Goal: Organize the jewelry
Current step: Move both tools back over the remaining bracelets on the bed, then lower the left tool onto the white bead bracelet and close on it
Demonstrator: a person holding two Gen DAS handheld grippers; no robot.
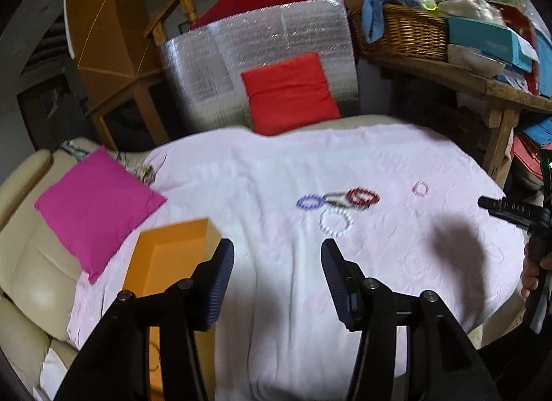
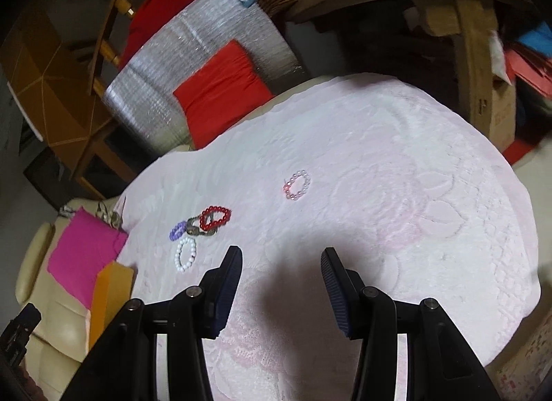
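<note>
While both tongs (image 1: 277, 245) (image 2: 281, 256) gape empty | bracelets (image 2: 201, 228) seemingly mid-cloth (image 2: 396, 159) | orange box (image 1: 169, 256) at left edge

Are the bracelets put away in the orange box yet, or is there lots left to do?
Nothing looks put away yet. The orange box shows no jewelry in the part visible. Both tongs, left and right, are open and hold nothing. Left to do: the red bracelet, purple bracelet, white bracelet and a dark one lie bunched on the pink cloth, with the pink bracelet lying apart.
</note>
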